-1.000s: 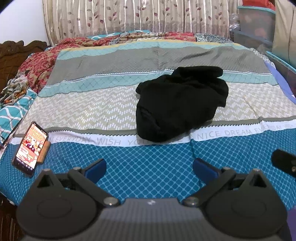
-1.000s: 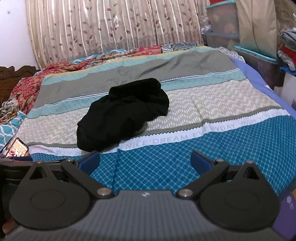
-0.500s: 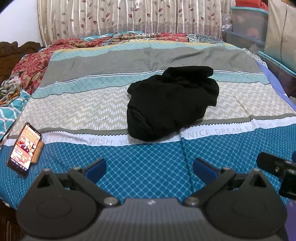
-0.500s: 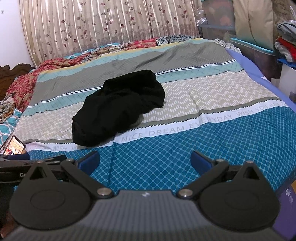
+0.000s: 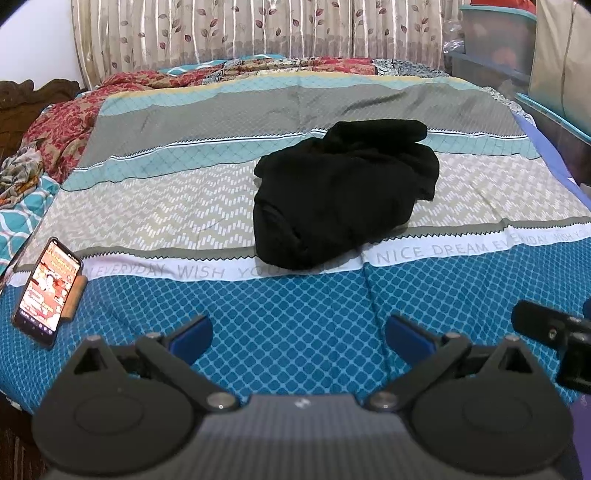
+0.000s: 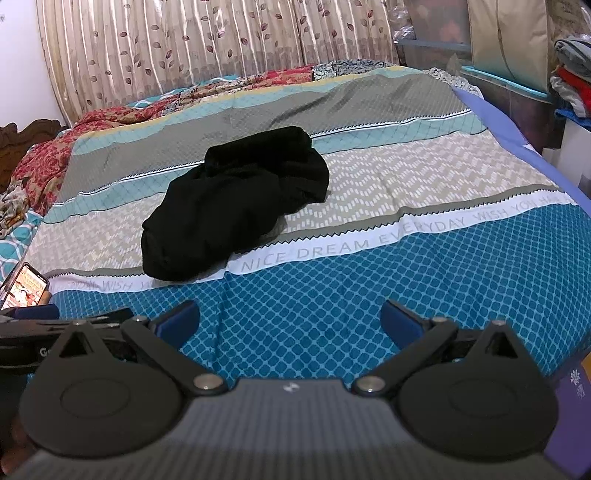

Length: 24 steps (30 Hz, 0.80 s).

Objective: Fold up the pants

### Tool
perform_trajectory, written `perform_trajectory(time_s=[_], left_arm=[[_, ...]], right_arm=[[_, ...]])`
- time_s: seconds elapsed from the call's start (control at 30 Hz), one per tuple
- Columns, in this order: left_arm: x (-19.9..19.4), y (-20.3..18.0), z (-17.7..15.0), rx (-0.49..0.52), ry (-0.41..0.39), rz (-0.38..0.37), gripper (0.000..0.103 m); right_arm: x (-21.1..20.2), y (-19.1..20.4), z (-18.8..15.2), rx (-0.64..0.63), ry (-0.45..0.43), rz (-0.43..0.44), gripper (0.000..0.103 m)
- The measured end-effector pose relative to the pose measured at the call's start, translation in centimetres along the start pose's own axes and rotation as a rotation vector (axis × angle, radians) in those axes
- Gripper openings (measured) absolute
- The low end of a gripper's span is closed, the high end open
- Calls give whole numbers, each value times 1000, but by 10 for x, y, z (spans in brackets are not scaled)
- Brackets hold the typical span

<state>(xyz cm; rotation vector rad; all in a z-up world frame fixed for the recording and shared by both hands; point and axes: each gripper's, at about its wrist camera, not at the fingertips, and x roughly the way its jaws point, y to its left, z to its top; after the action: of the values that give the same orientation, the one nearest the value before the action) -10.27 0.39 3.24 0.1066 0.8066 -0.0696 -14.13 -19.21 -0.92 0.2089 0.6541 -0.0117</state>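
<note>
Black pants (image 5: 343,192) lie crumpled in a heap on the striped bedsheet (image 5: 177,206), near the middle of the bed. They also show in the right wrist view (image 6: 236,206). My left gripper (image 5: 297,334) is open and empty, hovering over the blue front band of the sheet, short of the pants. My right gripper (image 6: 288,319) is open and empty over the same blue band, with the pants ahead and to its left. Part of the right gripper shows at the right edge of the left wrist view (image 5: 554,332).
A phone (image 5: 48,291) with a lit screen lies on the sheet at the front left. Red patterned bedding (image 5: 62,125) is piled along the left side. Plastic storage bins (image 6: 517,85) and stacked clothes (image 6: 572,85) stand right of the bed. Curtains (image 5: 258,29) hang behind.
Both grippers have shifted a little; the pants now sit slightly lower and nearer in both views. The jaws stayed open and the pants have not moved on the bed.
</note>
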Motion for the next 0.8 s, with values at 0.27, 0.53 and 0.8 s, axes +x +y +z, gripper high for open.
perform_trajectory(time_s=[0.27, 0.53, 0.8], left_arm=[[3, 4, -6, -13, 38, -6, 103], [-27, 40, -18, -248, -100, 15, 103], [-14, 53, -10, -322, -176, -182, 103]], right_arm=[[4, -1, -1, 7, 21, 4, 103], [-22, -15, -7, 108, -122, 32, 103], [-3, -24, -11, 208, -23, 167, 103]])
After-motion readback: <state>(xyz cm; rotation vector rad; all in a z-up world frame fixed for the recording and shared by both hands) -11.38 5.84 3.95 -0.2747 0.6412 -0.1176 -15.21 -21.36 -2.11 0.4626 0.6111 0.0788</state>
